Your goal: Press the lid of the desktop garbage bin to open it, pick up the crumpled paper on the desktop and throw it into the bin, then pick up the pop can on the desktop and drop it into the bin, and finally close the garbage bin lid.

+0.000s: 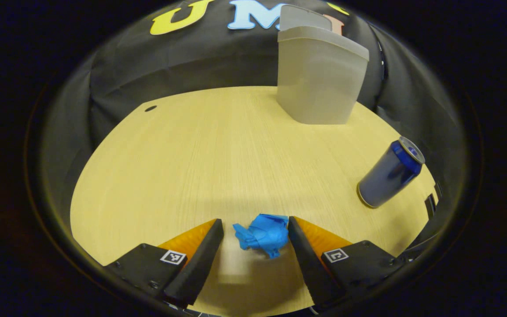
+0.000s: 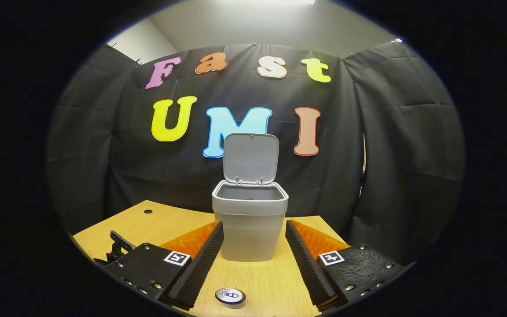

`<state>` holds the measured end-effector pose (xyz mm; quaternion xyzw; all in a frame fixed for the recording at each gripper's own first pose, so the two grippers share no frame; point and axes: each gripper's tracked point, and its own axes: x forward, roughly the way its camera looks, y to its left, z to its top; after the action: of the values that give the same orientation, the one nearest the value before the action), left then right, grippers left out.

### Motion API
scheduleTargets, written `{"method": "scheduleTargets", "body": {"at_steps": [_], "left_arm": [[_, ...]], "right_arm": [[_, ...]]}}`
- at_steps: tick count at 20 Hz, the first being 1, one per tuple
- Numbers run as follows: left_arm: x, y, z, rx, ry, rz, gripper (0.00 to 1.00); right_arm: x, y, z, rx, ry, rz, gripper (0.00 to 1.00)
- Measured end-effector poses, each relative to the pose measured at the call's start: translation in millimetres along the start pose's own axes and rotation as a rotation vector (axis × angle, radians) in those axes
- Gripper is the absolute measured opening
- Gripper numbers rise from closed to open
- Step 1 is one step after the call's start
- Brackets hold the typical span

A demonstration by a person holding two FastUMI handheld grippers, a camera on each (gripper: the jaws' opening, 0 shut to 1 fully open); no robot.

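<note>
Paper (image 1: 263,234), a creased blue wad, lay on the pale wood-grain table (image 1: 183,167) between my left gripper's (image 1: 255,233) wide-spread jaws, touching neither that I could see. Beyond the paper stood the smooth grey plastic bin (image 1: 319,79), lid (image 2: 251,158) upright. Right of the paper stood a dark blue metal can (image 1: 390,174). My right gripper (image 2: 253,237) faced the bin, jaws wide, gripping nothing.

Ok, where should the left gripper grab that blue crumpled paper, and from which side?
Grip the crumpled paper across its bulky middle, coming down from above. It lies flat on the table, already between the open left gripper fingers; its loose folds should squash, so close fully.
</note>
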<state>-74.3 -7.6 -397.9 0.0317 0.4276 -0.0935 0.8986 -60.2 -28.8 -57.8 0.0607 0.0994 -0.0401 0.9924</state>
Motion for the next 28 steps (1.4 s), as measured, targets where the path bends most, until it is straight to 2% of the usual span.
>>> {"method": "scheduleTargets", "body": {"at_steps": [4,5,8,11,12,13,16,18,19,20,21,24,28], "left_arm": [[1,5,-2,0.041,-0.019,0.012,0.95],[1,2,-3,0.056,-0.031,0.006,0.87],[0,0,-3,0.072,-0.045,-0.007,0.76],[0,1,-2,0.081,-0.039,-0.002,0.58],[1,1,2,0.084,-0.041,0.000,0.58],[0,1,-1,0.082,-0.040,0.004,0.44],[0,2,-1,0.102,-0.045,0.003,0.38],[0,3,-2,0.118,-0.043,0.006,0.31],[0,2,-1,0.127,-0.046,0.002,0.23],[0,4,-1,0.131,-0.039,0.010,0.22],[-1,3,0,0.135,-0.040,0.011,0.17],[-6,0,13,0.125,-0.059,0.006,0.17],[-21,-11,52,0.081,-0.122,-0.024,0.16]], "right_arm": [[0,-1,-6,0.002,0.012,0.004,0.91],[0,-1,-8,0.007,0.013,0.005,0.91],[2,0,-13,0.021,0.022,0.008,0.91],[0,2,-14,0.037,0.022,0.012,0.91],[0,1,-14,0.039,0.020,0.009,0.91],[-1,0,-14,0.040,0.018,0.007,0.91],[-2,-2,-15,0.050,0.019,-0.002,0.91],[-2,-4,-16,0.057,0.018,-0.008,0.91],[-2,-7,-16,0.057,0.017,-0.013,0.91],[-2,-8,-17,0.058,0.017,-0.015,0.91],[-2,-9,-16,0.058,0.017,-0.018,0.91],[-2,-15,-11,0.055,0.002,-0.027,0.91],[0,-20,-7,0.058,-0.014,-0.036,0.91]]}}
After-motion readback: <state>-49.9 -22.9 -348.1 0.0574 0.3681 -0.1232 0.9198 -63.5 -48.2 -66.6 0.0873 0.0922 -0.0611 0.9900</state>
